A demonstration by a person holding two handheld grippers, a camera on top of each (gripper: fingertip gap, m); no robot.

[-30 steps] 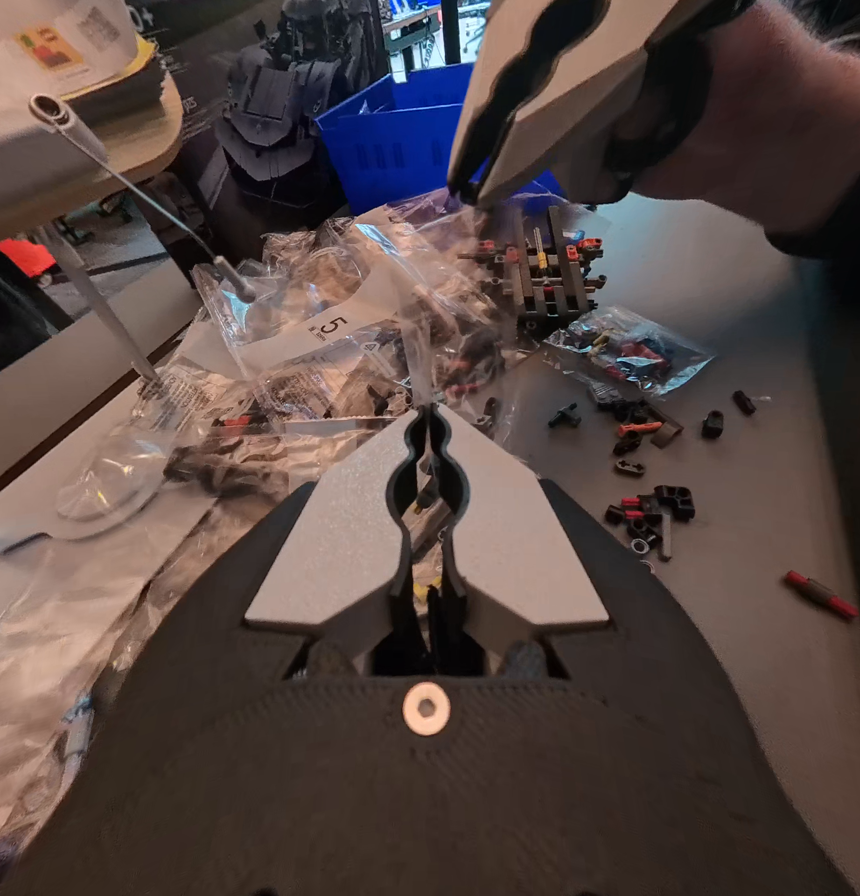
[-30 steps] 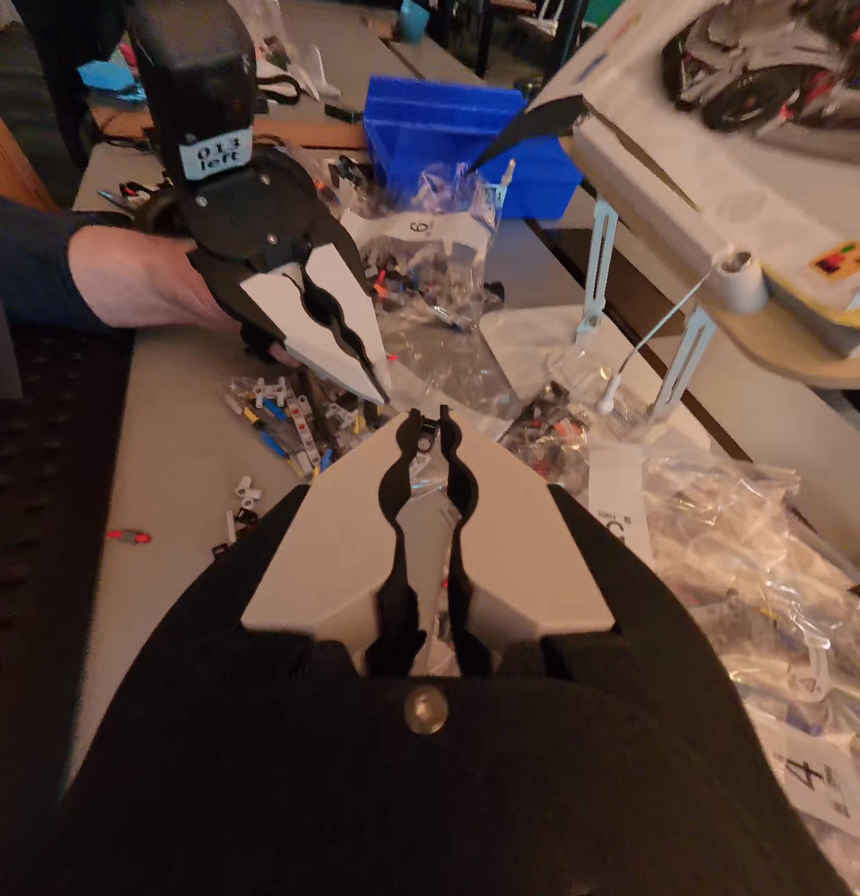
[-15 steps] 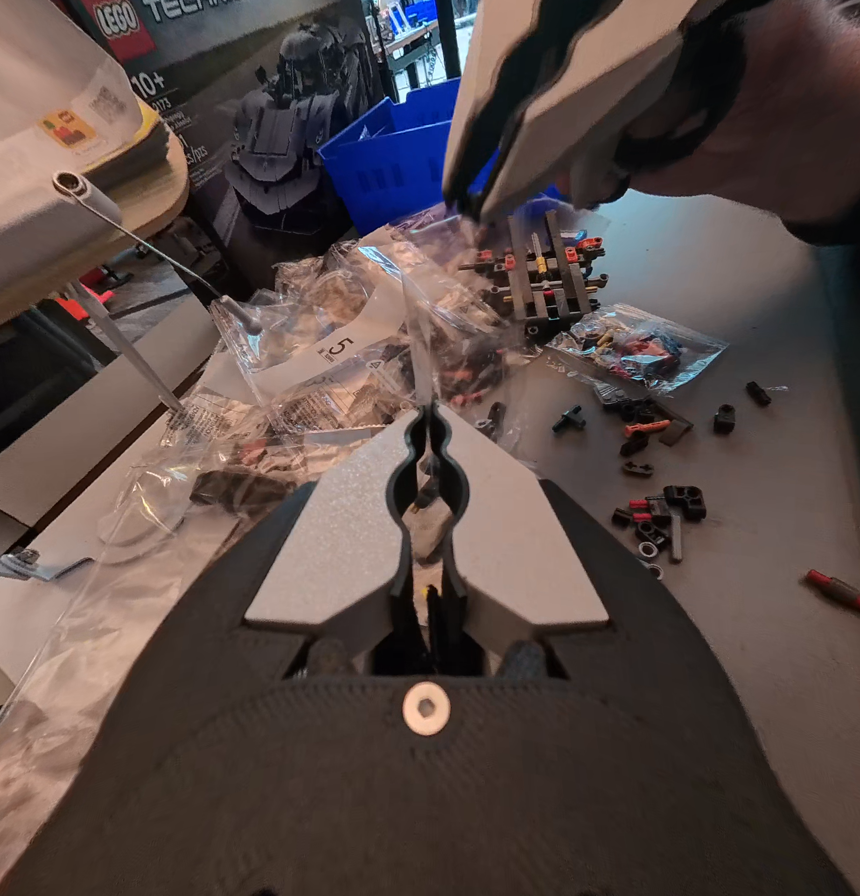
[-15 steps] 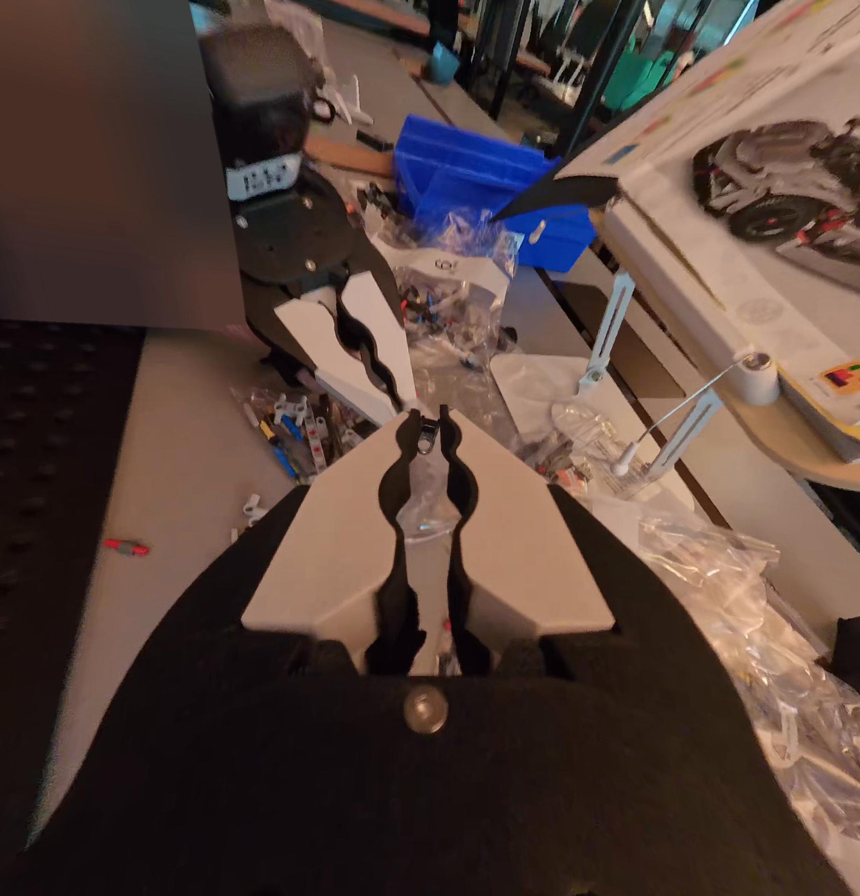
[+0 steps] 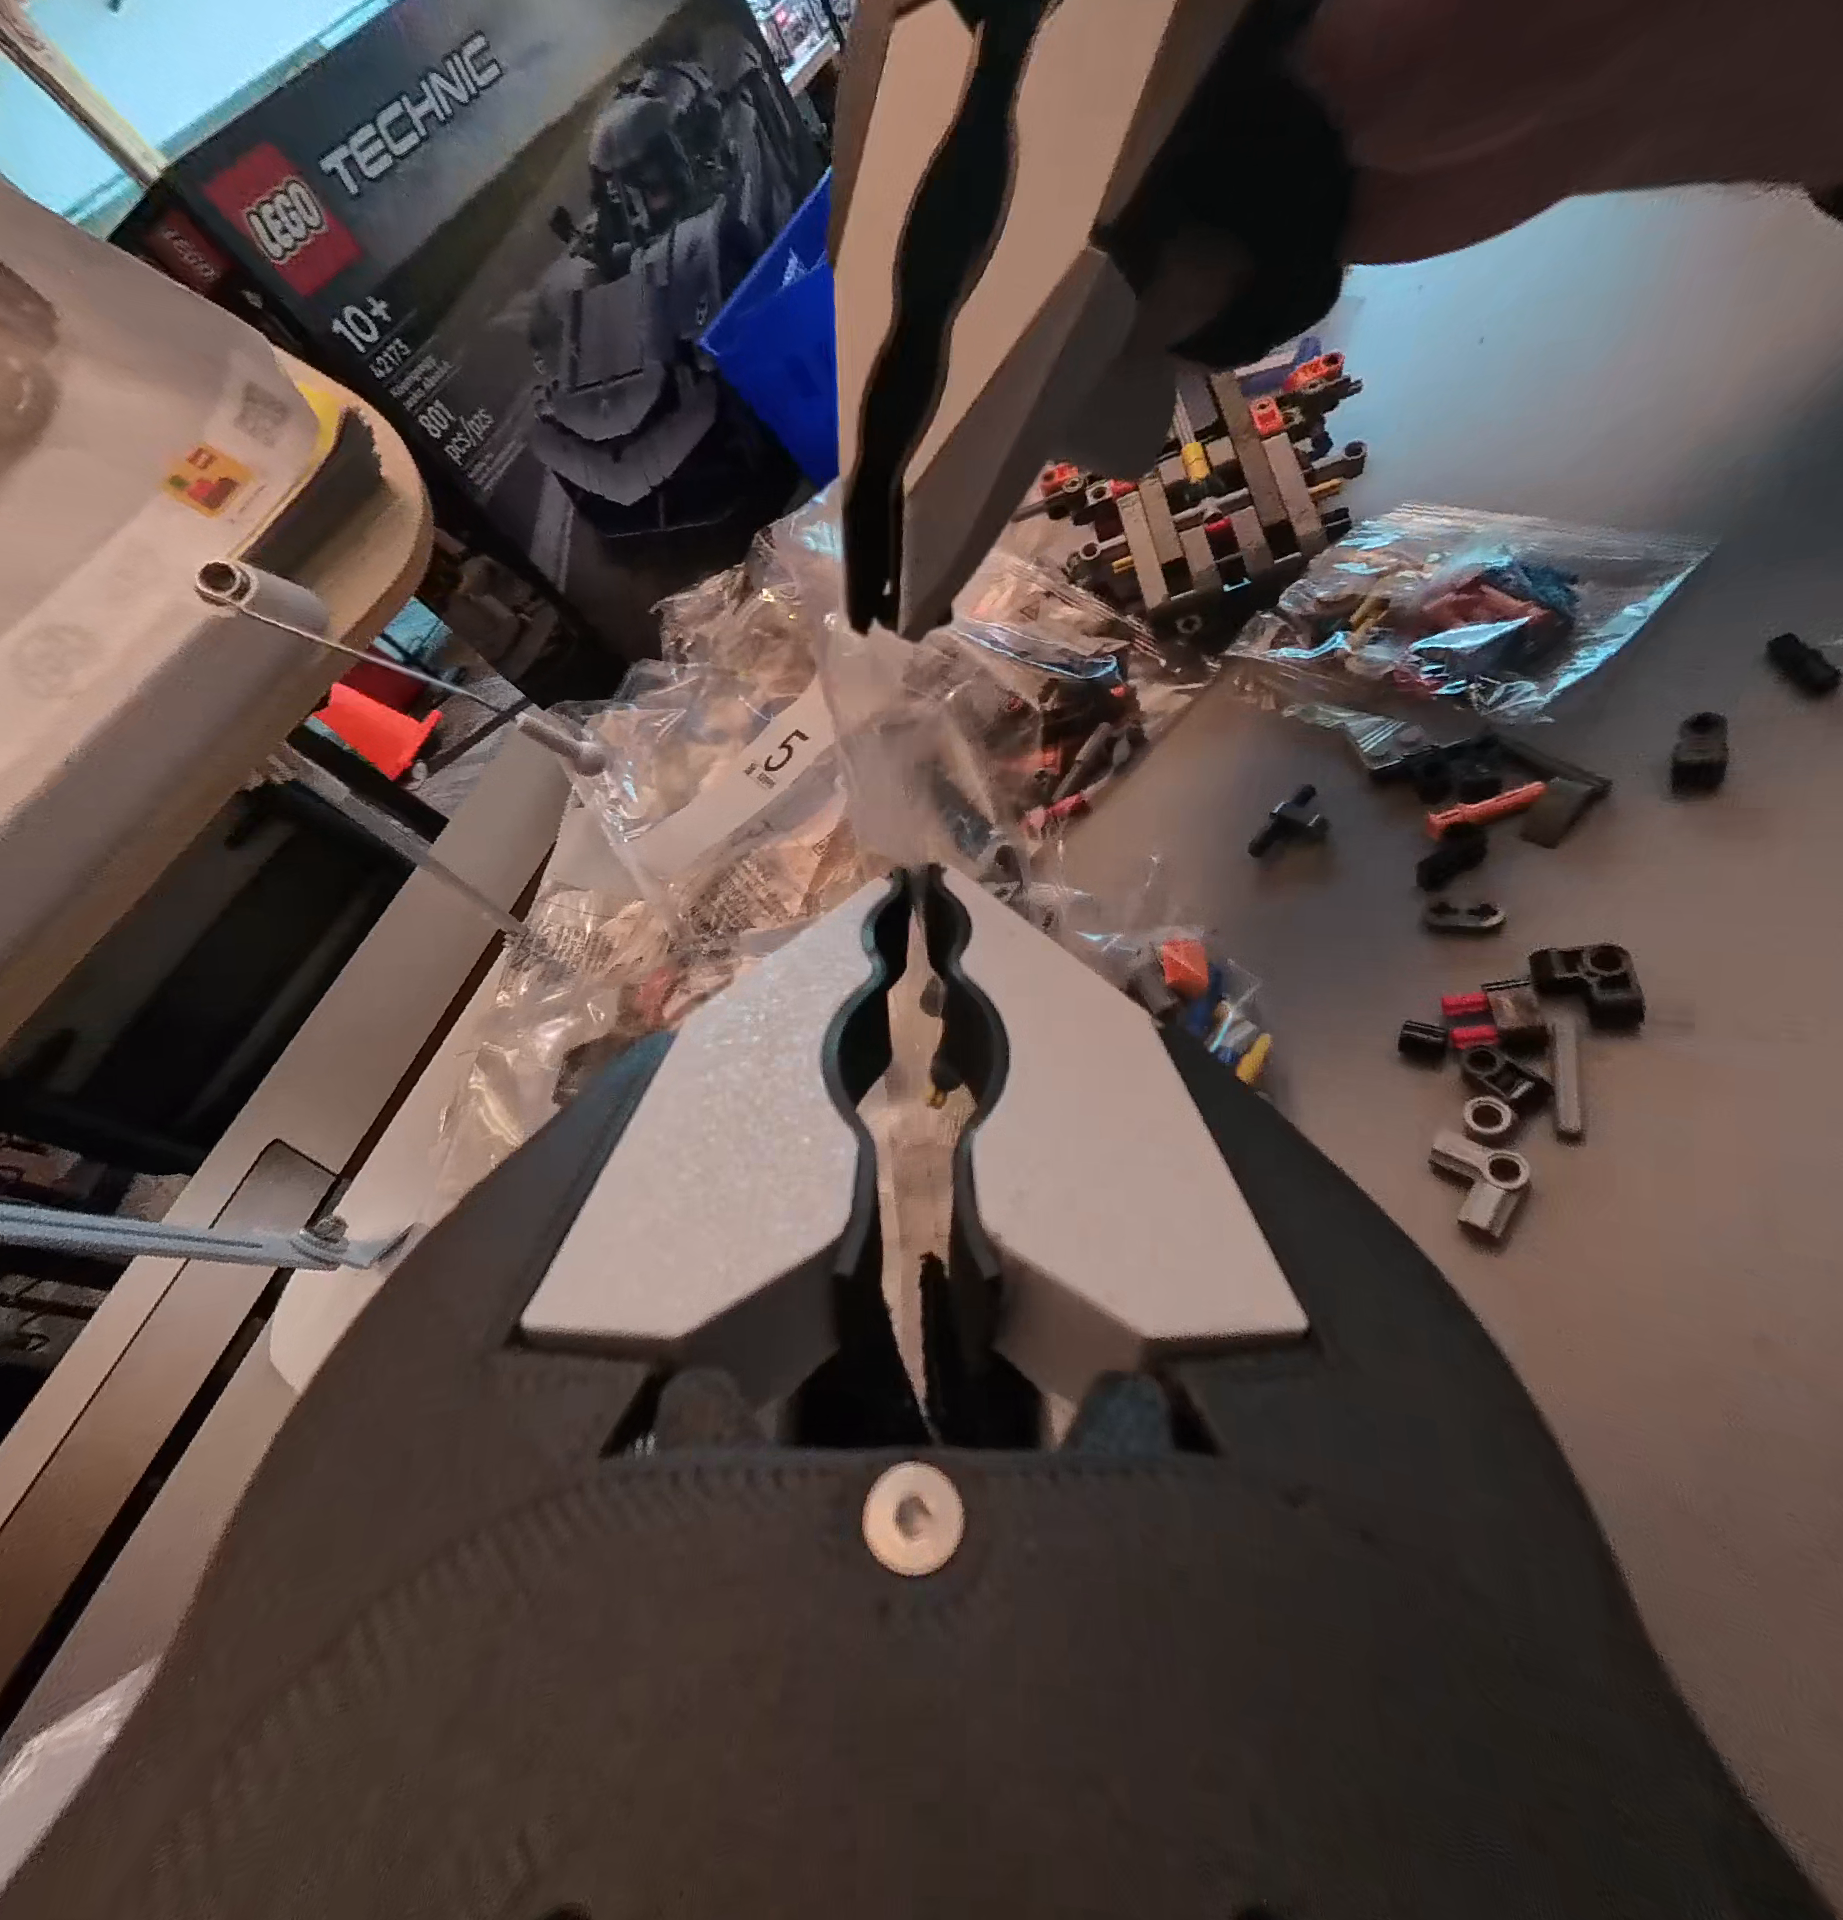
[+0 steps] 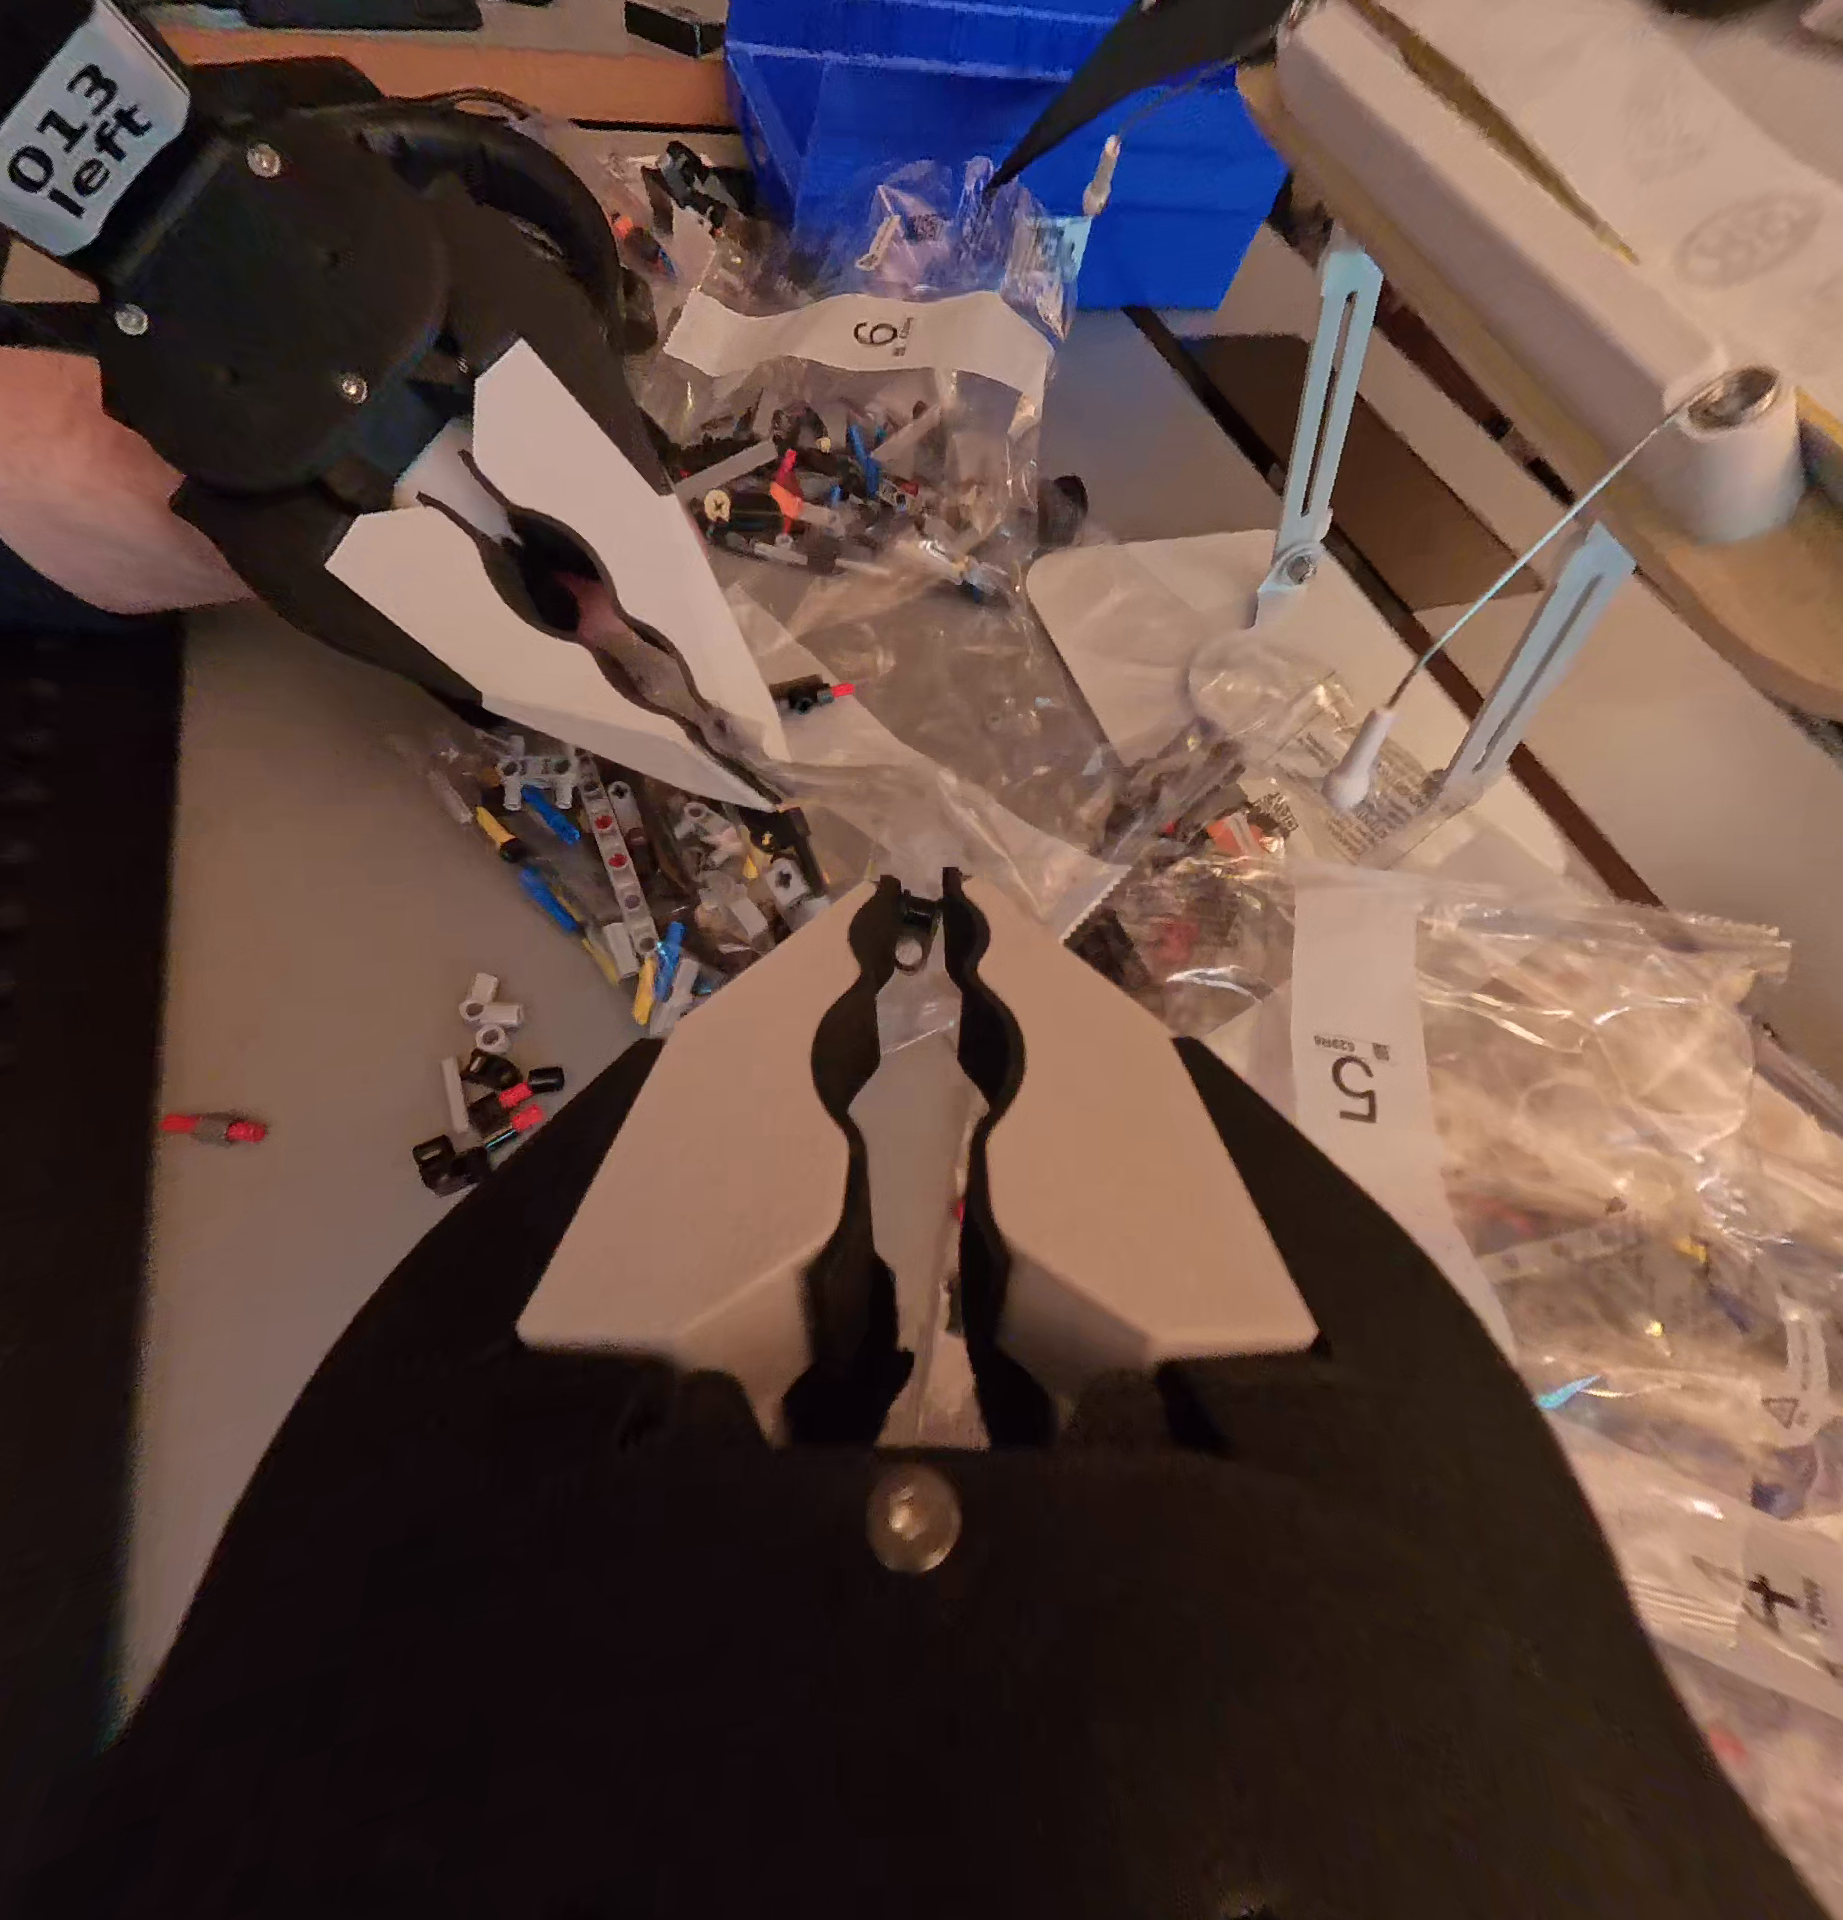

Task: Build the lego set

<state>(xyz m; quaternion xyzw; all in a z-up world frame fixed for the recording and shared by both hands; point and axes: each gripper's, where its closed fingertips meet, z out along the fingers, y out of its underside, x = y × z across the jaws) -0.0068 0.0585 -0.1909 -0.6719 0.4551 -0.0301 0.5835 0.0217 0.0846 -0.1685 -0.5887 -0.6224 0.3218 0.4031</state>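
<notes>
Both claws grip one clear parts bag [image 5: 867, 727] at the centre of the frame, with its film stretched between them. The left gripper [image 5: 915, 883] is closed to a sliver on the bag's lower edge. The right gripper [image 5: 886, 621], reaching down from the upper middle, is pinched almost shut on the top edge. In the right wrist view a small black ringed piece [image 6: 909, 928] sits between the right gripper's tips, though whether it lies inside the plastic cannot be told.

Over the past second the two claws have drawn closer together and the left has tilted up, lifting the bag off the heap and pulling it taut. That points to an attempt to tear it open and free the next batch of parts.

The build itself looks barely begun. The half-made grey and black assembly [image 5: 1213, 514] sits untouched at upper right on the table [image 5: 1706, 1299], beside a second small bag [image 5: 1468, 613]. Loose pieces [image 5: 1519, 1049] are scattered at right. The set box [image 5: 429, 270] stands at upper left.
</notes>
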